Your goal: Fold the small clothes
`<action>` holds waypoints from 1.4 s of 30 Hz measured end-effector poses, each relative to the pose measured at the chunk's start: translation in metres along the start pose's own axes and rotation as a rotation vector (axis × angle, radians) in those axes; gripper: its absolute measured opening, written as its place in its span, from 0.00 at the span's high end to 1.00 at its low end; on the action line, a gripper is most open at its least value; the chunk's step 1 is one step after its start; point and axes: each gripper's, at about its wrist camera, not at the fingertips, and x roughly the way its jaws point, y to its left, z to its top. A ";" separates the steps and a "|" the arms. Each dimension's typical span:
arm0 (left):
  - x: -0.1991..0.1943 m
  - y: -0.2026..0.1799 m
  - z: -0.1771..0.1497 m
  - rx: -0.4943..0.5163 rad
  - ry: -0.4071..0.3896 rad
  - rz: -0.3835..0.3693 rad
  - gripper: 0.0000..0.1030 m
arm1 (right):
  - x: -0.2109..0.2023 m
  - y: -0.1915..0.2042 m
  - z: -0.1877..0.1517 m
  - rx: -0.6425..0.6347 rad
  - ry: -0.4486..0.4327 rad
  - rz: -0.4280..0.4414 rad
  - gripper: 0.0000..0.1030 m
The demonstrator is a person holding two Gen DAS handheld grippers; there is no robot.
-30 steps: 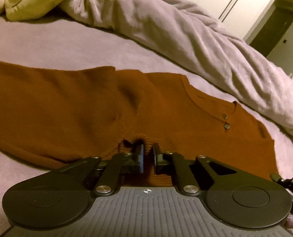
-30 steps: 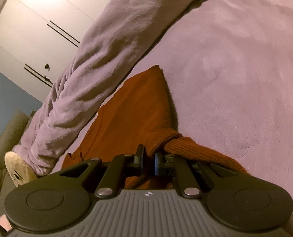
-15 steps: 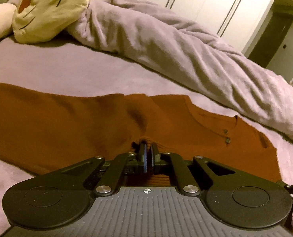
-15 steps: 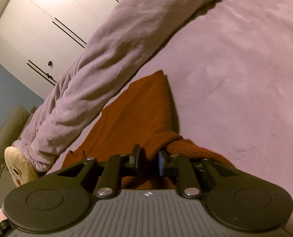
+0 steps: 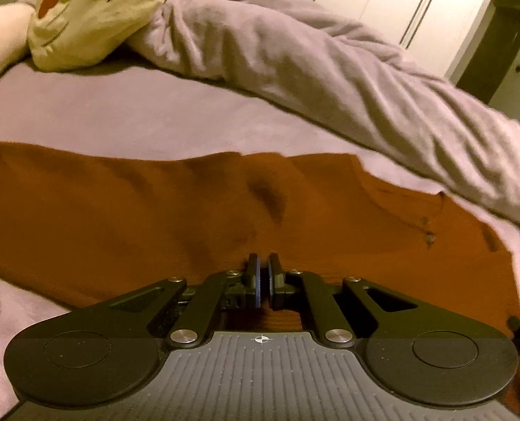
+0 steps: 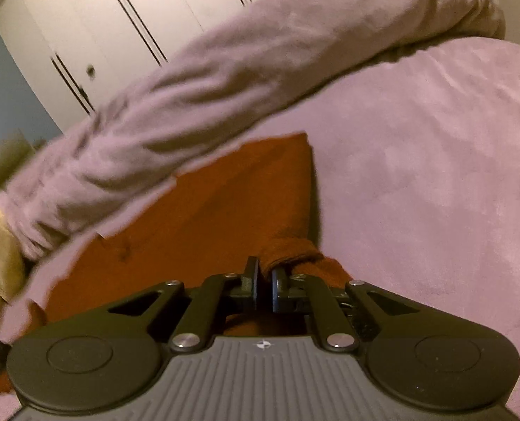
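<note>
A rust-orange sweater [image 5: 154, 217] lies spread across the purple bed cover [image 5: 119, 112], its buttoned neckline [image 5: 426, 228] off to the right. My left gripper [image 5: 263, 263] is shut on the sweater's near edge, with ribbed cloth showing under the jaws. In the right wrist view the sweater [image 6: 207, 217] runs away to the left. My right gripper [image 6: 265, 270] has its jaws closing down on the bunched sleeve end [image 6: 288, 251], which is pinched between the pads and lifted a little off the cover [image 6: 418, 175].
A rumpled lilac duvet [image 5: 330, 70] lies along the far side of the sweater, also in the right wrist view [image 6: 225, 87]. A cream plush pillow with a face [image 5: 95, 10] rests at the far left. White wardrobe doors [image 6: 119, 17] stand behind the bed.
My left jaws, apart around the sweater's edge a second ago, have shut on it. My right jaws widened briefly, then shut on the sleeve end, and that gripper rolled and rose slightly.
</note>
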 end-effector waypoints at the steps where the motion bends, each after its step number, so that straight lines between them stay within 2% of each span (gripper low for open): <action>1: 0.003 0.001 -0.002 0.021 0.005 0.028 0.95 | 0.003 0.000 -0.003 -0.032 0.001 -0.016 0.96; 4: 0.008 0.014 -0.006 -0.005 0.038 0.023 0.96 | 0.008 0.010 -0.013 -0.195 -0.028 -0.059 0.96; 7: -0.007 0.026 -0.007 -0.038 -0.003 -0.007 0.89 | 0.006 0.023 -0.009 -0.284 0.003 -0.090 0.91; 8: -0.013 0.032 -0.007 -0.052 -0.014 -0.008 0.72 | 0.003 0.026 -0.007 -0.298 0.009 -0.099 0.89; 9: -0.018 0.039 -0.009 -0.068 -0.025 -0.003 0.43 | -0.003 0.028 -0.007 -0.307 0.009 -0.107 0.85; 11: -0.029 0.060 -0.012 -0.120 -0.059 0.018 0.16 | -0.016 0.033 -0.013 -0.320 -0.006 -0.106 0.75; 13: -0.043 0.091 -0.017 -0.178 -0.108 0.034 0.16 | -0.031 0.040 -0.024 -0.344 -0.023 -0.092 0.49; 15: -0.054 0.122 -0.019 -0.244 -0.140 0.083 0.14 | -0.047 0.047 -0.040 -0.373 -0.044 -0.068 0.40; 17: -0.064 0.164 -0.019 -0.356 -0.161 0.157 0.14 | -0.060 0.051 -0.053 -0.397 -0.057 -0.049 0.39; 20: -0.074 0.221 -0.015 -0.514 -0.204 0.232 0.16 | -0.071 0.051 -0.066 -0.391 -0.066 -0.070 0.39; 22: -0.076 0.246 -0.011 -0.567 -0.224 0.256 0.18 | -0.071 0.048 -0.068 -0.352 -0.047 -0.089 0.39; 23: -0.075 0.257 -0.008 -0.585 -0.230 0.273 0.22 | -0.070 0.046 -0.068 -0.339 -0.039 -0.096 0.39; 24: -0.074 0.265 -0.005 -0.597 -0.235 0.283 0.26 | -0.068 0.045 -0.068 -0.330 -0.030 -0.106 0.39; 29: -0.064 0.291 0.004 -0.679 -0.293 0.275 0.28 | -0.065 0.051 -0.066 -0.336 -0.025 -0.120 0.38; 31: -0.061 0.295 0.002 -0.720 -0.326 0.259 0.30 | -0.063 0.052 -0.066 -0.328 -0.018 -0.112 0.34; 32: -0.060 0.297 0.003 -0.744 -0.343 0.254 0.37 | -0.061 0.052 -0.066 -0.324 -0.012 -0.110 0.34; 35: -0.053 0.309 0.001 -0.829 -0.361 0.235 0.70 | -0.058 0.055 -0.069 -0.337 -0.011 -0.119 0.33; 36: -0.051 0.314 -0.002 -0.872 -0.367 0.222 0.75 | -0.058 0.056 -0.069 -0.342 -0.012 -0.119 0.33; 39: -0.053 0.322 -0.006 -0.931 -0.377 0.188 0.84 | -0.058 0.056 -0.070 -0.348 -0.011 -0.117 0.32; 42: -0.059 0.312 -0.001 -0.847 -0.366 0.209 0.87 | -0.058 0.054 -0.067 -0.343 -0.010 -0.117 0.32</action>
